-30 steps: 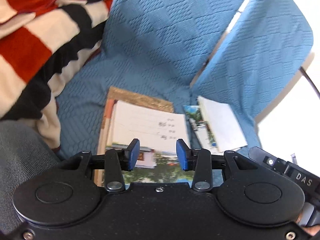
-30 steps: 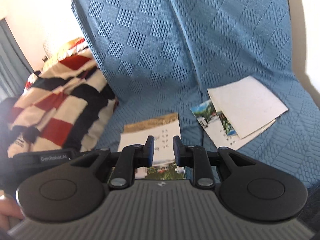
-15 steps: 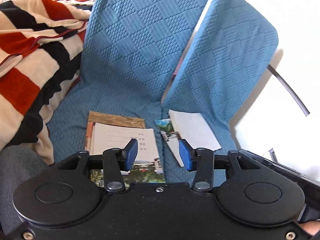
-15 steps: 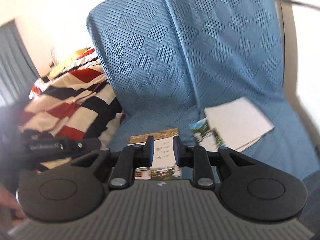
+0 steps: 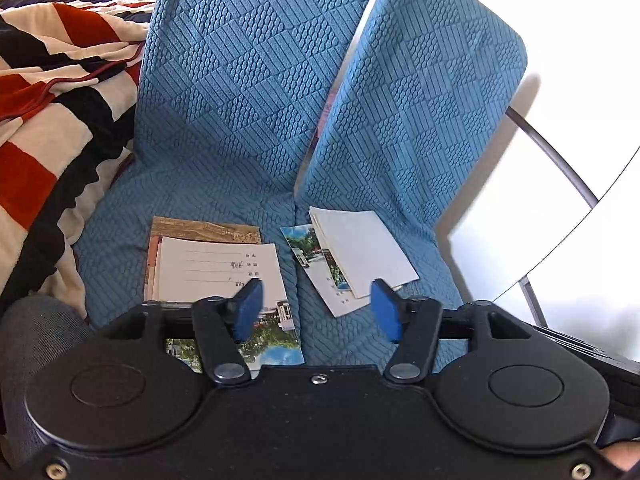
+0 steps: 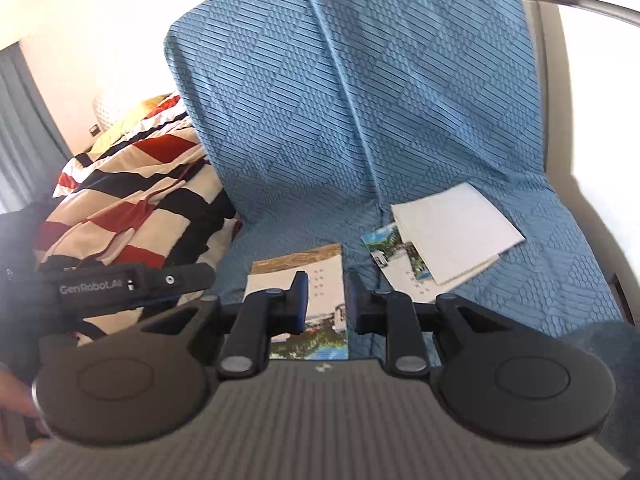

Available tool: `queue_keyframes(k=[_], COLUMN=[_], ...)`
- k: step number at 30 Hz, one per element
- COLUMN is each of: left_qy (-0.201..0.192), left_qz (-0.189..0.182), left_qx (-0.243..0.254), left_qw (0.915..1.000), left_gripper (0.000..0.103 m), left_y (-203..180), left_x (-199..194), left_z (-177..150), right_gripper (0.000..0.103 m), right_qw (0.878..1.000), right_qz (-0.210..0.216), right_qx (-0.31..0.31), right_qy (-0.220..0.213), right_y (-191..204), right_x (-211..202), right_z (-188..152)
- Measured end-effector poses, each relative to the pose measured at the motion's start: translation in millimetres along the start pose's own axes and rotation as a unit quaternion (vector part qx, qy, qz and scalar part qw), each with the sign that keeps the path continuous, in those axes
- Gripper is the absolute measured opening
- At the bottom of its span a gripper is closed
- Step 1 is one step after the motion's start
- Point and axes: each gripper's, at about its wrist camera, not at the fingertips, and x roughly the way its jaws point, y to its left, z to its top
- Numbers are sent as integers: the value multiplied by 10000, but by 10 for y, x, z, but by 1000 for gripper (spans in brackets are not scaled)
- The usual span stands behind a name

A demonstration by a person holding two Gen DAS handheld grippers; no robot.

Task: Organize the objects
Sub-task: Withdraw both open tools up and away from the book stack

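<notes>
Two piles of cards lie on the blue quilted sofa seat (image 5: 224,208). The left pile (image 5: 212,268) (image 6: 276,280) has a white lined card on top, with a brown card and photo postcards under it. The right pile (image 5: 360,248) (image 6: 452,224) is a white sheet lying across a photo postcard. My left gripper (image 5: 316,292) hovers above and in front of both piles, its jaws opening wide with nothing between them. My right gripper (image 6: 327,280) hangs over the left pile's near edge, its pads a narrow gap apart and holding nothing.
A red, black and cream striped blanket (image 5: 60,120) (image 6: 140,208) is heaped on the sofa's left side. Two blue back cushions (image 5: 260,60) rise behind the seat. A grey metal tube (image 5: 552,152) runs past the right edge. The left gripper's body (image 6: 120,284) shows beside mine.
Both grippers have drawn back and up from the cards, so more of the sofa back shows. The left jaws have spread much wider. The right jaws look the same.
</notes>
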Motion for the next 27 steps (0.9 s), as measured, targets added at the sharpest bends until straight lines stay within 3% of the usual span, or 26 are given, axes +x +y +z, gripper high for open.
queue_keyframes(k=[3,7,12,27], left_qy=[-21,-85,-11,195], left_qz=[-76,-19,-84,-12], left_qx=[97,160,150,300], left_qw=[9999,9998,9999,9994], left_gripper=[81,86,100,102], left_y=[-31,-43,-107,-309], left_x=[-6,-26,-14,282], left_z=[-3,23,3,67], right_gripper=[25,25,25,27], right_qw=[10000,9998,9997,9990], right_qz=[-4,-144,-135,-421], right_qx=[-16,-122,-142,-27], right_qy=[-28,-76,-116,-116], right_y=[-42,-74,-121,-382], right_x=[-35,-70,-103,-50], right_z=[-10,11,43,85])
